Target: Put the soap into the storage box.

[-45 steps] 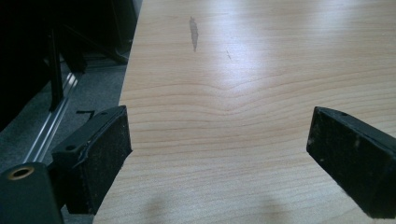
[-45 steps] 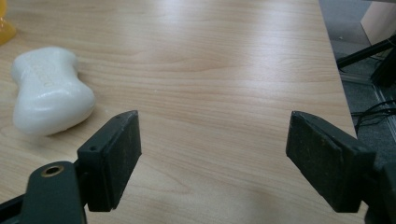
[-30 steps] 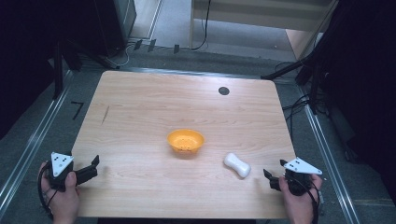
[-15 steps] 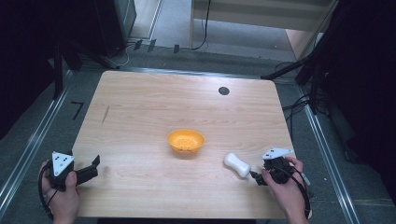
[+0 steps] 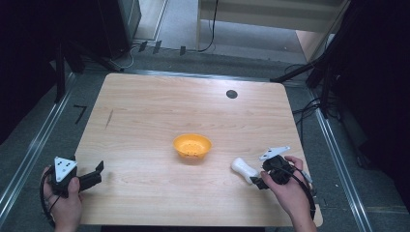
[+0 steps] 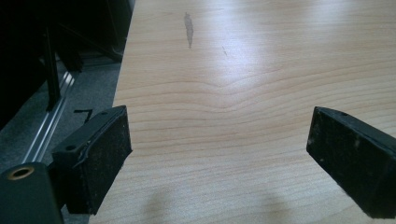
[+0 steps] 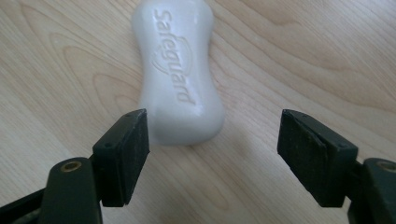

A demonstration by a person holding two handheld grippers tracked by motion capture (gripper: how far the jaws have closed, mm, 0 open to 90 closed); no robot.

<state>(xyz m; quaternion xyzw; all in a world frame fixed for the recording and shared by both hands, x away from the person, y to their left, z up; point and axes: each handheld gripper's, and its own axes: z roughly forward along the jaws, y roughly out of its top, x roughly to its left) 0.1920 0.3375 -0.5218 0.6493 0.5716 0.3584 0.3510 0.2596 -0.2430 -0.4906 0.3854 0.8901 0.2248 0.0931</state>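
The right claw sits low over the surface near its right edge, toward the near right corner, its tips just beside the near end of a white soap bar. From the high view I cannot tell how wide it stands. The soap lies flat between that claw and an orange bowl at the middle of the surface; the bowl is apart from it. The left claw rests at the near left corner, aimed inward, well apart from everything.

In the left gripper view, the left claw is spread wide over bare wood, holding nothing.

In the right gripper view, the right claw is spread, and the soap bar, embossed "Safeguard", lies lengthwise ahead with its rounded near end just inside the gap and nearer the left jaw. The step in hand looks like picking up the soap. To do it well, I judge the claw should shift toward the left jaw's side to centre the bar, push forward to the narrow waist, then close gently; a smooth bar could slip if pinched at the rounded end.
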